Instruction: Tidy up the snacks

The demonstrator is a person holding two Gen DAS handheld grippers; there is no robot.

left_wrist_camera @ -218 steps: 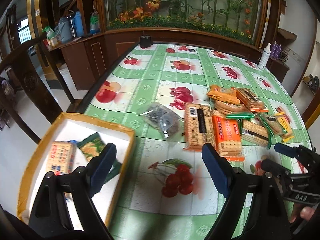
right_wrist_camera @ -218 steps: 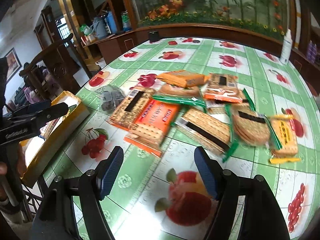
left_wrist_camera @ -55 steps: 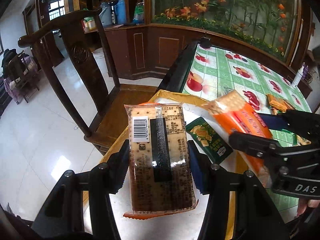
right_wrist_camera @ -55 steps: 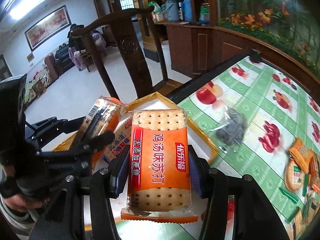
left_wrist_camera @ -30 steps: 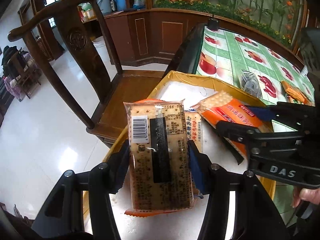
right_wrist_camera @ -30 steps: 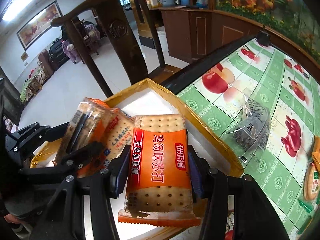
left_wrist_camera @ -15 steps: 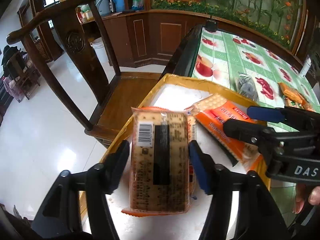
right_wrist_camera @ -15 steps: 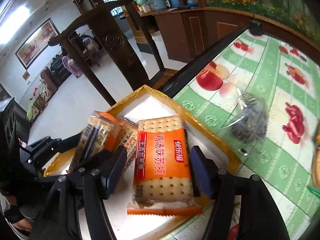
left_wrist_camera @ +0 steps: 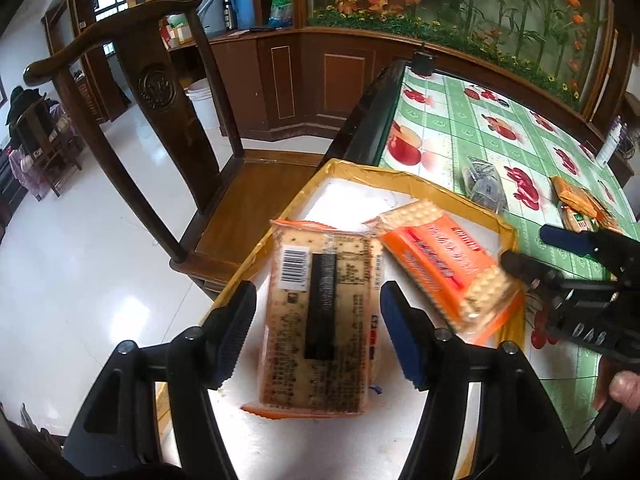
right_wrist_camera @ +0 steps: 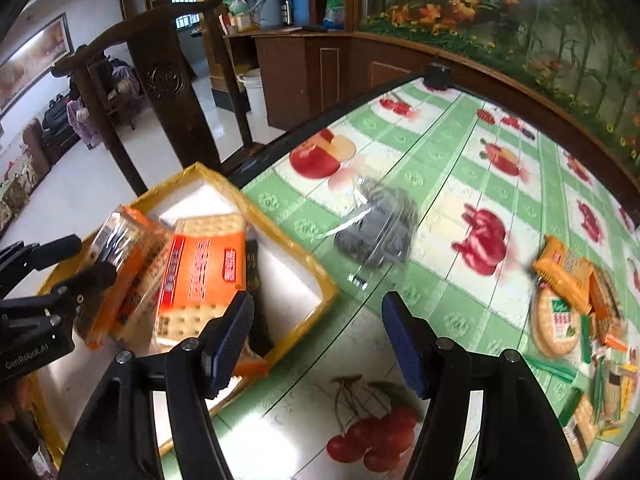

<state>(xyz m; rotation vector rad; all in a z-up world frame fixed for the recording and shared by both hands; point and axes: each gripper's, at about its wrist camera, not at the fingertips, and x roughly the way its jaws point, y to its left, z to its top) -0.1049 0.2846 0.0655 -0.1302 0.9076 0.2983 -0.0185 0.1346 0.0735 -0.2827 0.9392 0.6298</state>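
Observation:
A yellow-rimmed box (left_wrist_camera: 404,178) with a white floor stands at the table's left edge. A brown cracker pack with a barcode (left_wrist_camera: 320,316) lies in it, between the spread fingers of my left gripper (left_wrist_camera: 316,328), which is open and not touching it. An orange cracker pack (left_wrist_camera: 444,260) lies tilted in the box beside it; it also shows in the right wrist view (right_wrist_camera: 200,276). My right gripper (right_wrist_camera: 316,340) is open and empty, above the table just right of the box (right_wrist_camera: 320,280).
A clear bag of dark items (right_wrist_camera: 376,228) lies on the green fruit-print tablecloth (right_wrist_camera: 460,200). Several snack packs (right_wrist_camera: 568,292) lie in a pile at the right. A dark wooden chair (left_wrist_camera: 168,120) stands beside the box.
Both grippers have opened and let go of their packs, which now lie in the box. The right gripper has drawn back to the right, over the table.

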